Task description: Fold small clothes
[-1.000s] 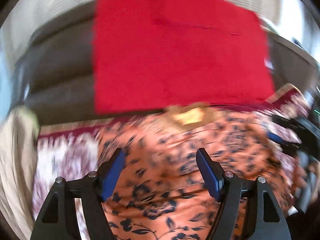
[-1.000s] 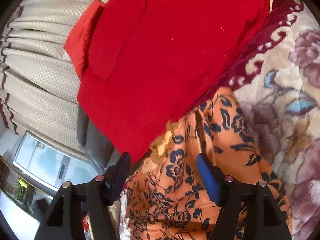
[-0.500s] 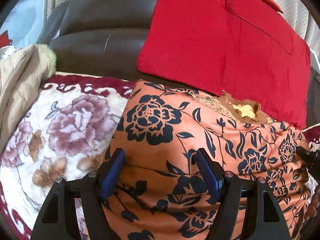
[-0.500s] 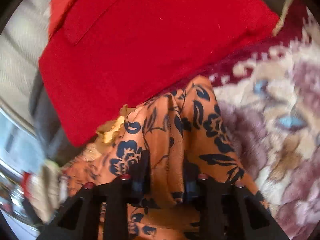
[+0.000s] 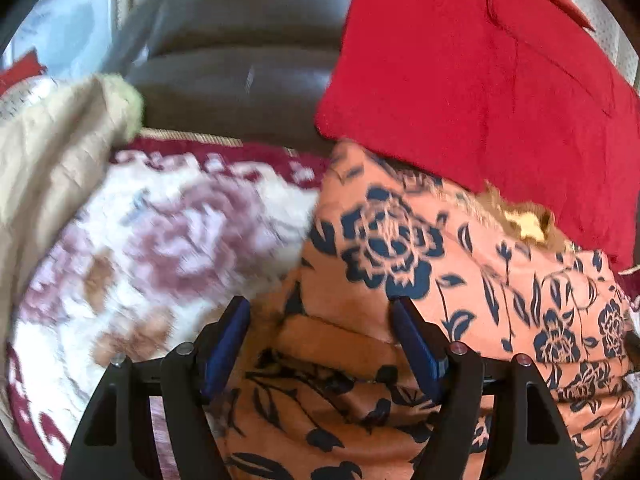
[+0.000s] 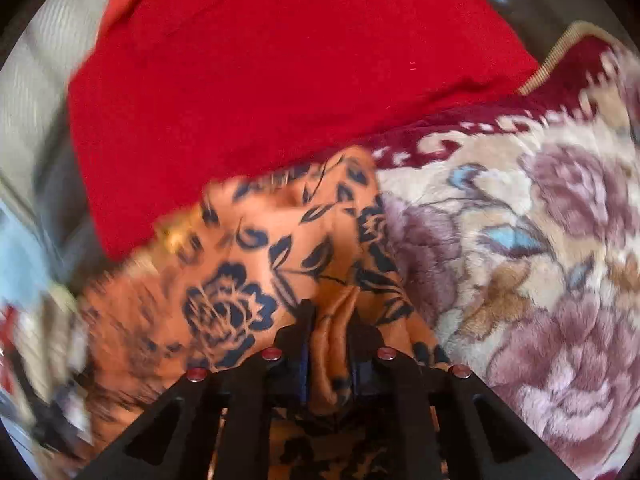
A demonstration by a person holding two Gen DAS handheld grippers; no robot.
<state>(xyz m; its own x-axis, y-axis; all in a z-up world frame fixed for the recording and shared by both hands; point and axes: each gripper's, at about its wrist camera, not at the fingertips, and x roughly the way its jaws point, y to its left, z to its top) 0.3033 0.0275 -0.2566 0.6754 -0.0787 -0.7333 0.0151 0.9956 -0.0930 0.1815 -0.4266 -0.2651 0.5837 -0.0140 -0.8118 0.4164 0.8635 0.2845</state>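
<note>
An orange garment with dark blue flowers (image 5: 400,248) lies rumpled on a floral blanket, its far edge against a red cushion. My left gripper (image 5: 320,316) is open, its blue pads either side of a fold at the garment's left edge, not closed on it. In the right wrist view the same garment (image 6: 240,264) spreads to the left. My right gripper (image 6: 332,320) is shut on a pinched fold of the orange garment.
A red cushion (image 5: 480,80) leans on a dark sofa back (image 5: 240,60); it also shows in the right wrist view (image 6: 260,80). The floral blanket (image 5: 168,240) covers the seat (image 6: 540,240). A beige garment (image 5: 52,160) lies at the far left.
My right gripper went from open to shut on a fold of the garment and has drawn it nearer. My left gripper shifted left over the garment's edge and stays open.
</note>
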